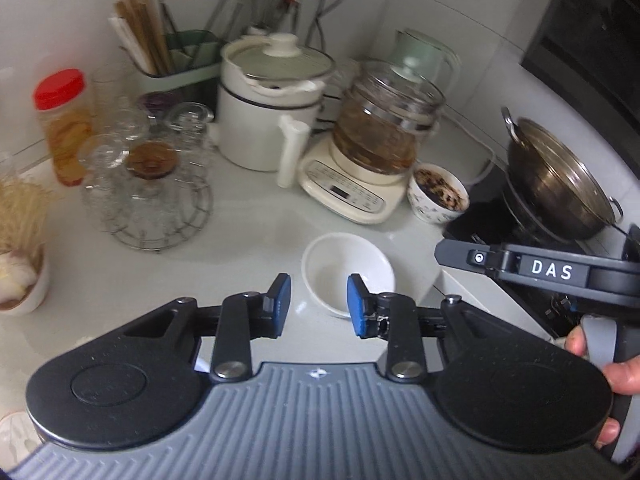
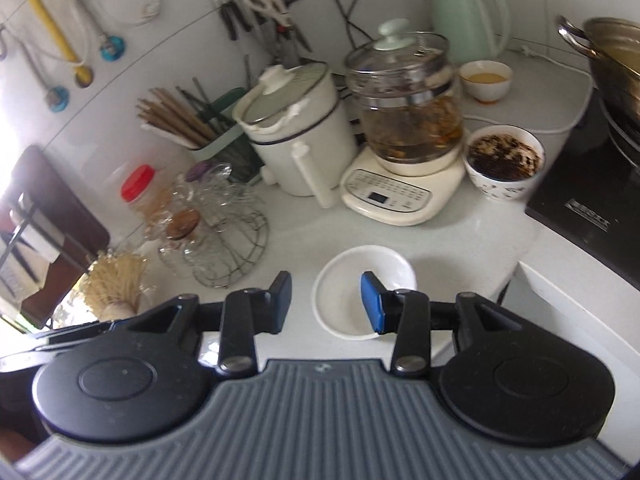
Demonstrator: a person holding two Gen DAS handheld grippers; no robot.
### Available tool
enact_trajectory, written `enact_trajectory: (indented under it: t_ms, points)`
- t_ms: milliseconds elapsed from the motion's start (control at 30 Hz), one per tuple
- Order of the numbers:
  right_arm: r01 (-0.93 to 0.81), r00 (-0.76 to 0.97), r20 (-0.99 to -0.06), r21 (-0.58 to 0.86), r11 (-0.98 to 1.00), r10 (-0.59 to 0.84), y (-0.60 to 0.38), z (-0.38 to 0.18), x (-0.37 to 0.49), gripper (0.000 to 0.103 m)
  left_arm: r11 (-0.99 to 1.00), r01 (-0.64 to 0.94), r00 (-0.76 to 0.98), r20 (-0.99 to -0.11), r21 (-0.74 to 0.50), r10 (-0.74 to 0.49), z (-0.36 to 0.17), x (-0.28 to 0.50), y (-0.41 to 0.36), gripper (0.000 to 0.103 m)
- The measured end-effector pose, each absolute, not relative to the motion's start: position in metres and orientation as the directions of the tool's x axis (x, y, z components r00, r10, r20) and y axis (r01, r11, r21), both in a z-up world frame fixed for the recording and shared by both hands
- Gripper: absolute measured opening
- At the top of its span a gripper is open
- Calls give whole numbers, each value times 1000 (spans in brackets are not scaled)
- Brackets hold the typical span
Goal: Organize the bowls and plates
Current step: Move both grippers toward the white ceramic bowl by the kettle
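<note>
Blue-padded fingers of the left gripper (image 1: pixel 319 306) stand spread apart and hold nothing; the right gripper (image 2: pixel 326 304) is likewise spread and empty. Just beyond both, at about 1 o'clock from each gripper's centre, an empty white bowl (image 1: pixel 347 271) sits upright on the pale counter (image 1: pixel 248 232), close to the counter's near corner. In each view the right-hand pad overlaps the bowl's near rim, though I cannot tell whether it touches or hangs above it.

My reading is that the task is at the reaching step, with the bowl not yet gripped. The next move likely calls for one gripper to drop a finger inside the rim and the other outside, then close on the wall; a thin glazed rim could slip, so a square bite matters.

Farther back, at 2 o'clock, a patterned bowl (image 2: pixel 503 162) holds dark contents, just beside the cream kettle base (image 2: pixel 394 196) carrying a glass pot. A small cup (image 2: pixel 485 80) of yellowish liquid stands behind, near the mint kettle (image 2: pixel 466 16). At 10 o'clock a wire rack (image 1: pixel 160 200) holds glassware, blurred.

No plates are visible in either view, nor any place where the bowl should go. The wok (image 1: pixel 560 184) at 3 o'clock is cut off at the frame edge, and the gripper bodies hide the counter's nearest strip.
</note>
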State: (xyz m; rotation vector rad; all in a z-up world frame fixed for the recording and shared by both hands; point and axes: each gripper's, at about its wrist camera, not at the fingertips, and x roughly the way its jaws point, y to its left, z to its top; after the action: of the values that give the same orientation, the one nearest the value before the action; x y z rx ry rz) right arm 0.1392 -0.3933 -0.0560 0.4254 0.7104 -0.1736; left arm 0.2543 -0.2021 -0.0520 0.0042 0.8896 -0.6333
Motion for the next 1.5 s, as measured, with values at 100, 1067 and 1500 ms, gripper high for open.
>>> enact_trajectory:
  t_ms: [100,1067,1500]
  points:
    - [339,726,-687,318,885,-32,-405,-64,140,42,805,539,437,-736,-247,-518,-58,260,-216,36]
    - [460,608,-788,448,767,96,-486,-140,199,64,865,431,319,-853,-257,-413,-137,341,-270,47]
    - [427,568,-812,430,796,134,-506,-172,232,58,898,327,288,-874,-295,-392,-177,356,-272,47]
